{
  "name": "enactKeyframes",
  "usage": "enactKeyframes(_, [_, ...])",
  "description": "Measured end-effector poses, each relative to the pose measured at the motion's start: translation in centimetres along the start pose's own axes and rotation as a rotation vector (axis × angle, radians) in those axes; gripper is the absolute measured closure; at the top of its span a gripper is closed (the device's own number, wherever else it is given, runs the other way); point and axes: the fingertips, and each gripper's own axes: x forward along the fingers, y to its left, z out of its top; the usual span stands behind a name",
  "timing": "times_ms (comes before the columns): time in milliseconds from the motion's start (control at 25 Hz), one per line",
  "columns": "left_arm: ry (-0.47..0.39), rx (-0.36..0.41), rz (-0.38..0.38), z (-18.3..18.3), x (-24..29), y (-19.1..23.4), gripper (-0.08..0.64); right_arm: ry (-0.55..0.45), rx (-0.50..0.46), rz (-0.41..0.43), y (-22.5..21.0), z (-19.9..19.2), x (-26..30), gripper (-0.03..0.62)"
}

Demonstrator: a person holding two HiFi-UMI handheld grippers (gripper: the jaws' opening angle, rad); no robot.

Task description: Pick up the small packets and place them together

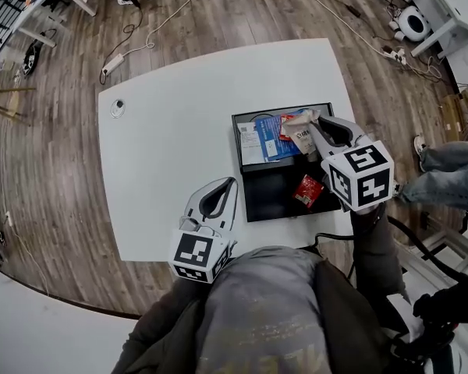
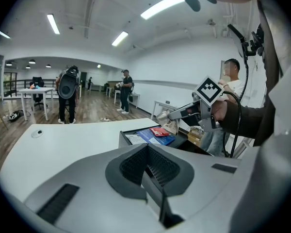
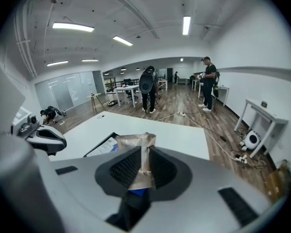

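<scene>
A black tray (image 1: 267, 197) lies on the white table (image 1: 171, 146). Its far half holds a blue packet (image 1: 274, 145), a white card (image 1: 251, 143) and a small red packet (image 1: 286, 129). Another red packet (image 1: 307, 191) lies alone in the near half. My right gripper (image 1: 304, 128) hangs over the tray's far right corner, shut on a tan crinkled packet (image 1: 299, 135) that stands up between the pads (image 3: 136, 142). The left gripper (image 1: 232, 184) hovers over bare table left of the tray, its jaws shut with nothing in them (image 2: 148, 154). From it I see the right gripper (image 2: 170, 116) with the tan packet (image 2: 168, 123).
A small round object (image 1: 118, 107) sits near the table's far left corner. Cables and a power strip (image 1: 113, 62) run over the wooden floor beyond. A person's legs (image 1: 444, 174) are close at the table's right. More people stand far back in the room (image 3: 148, 89).
</scene>
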Motion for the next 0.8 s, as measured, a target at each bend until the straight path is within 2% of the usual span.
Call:
enactKeyframes(600, [0.05, -0.027, 0.008, -0.9, 1.4, 0.7, 0.558, 0.055, 0.037, -0.038, -1.9, -1.7, 2.5, 0.525])
enactKeyframes(800, [0.05, -0.03, 0.005, -1.0, 1.4, 0.8, 0.558, 0.057, 0.03, -0.044, -1.8, -1.8, 2.7, 0.479])
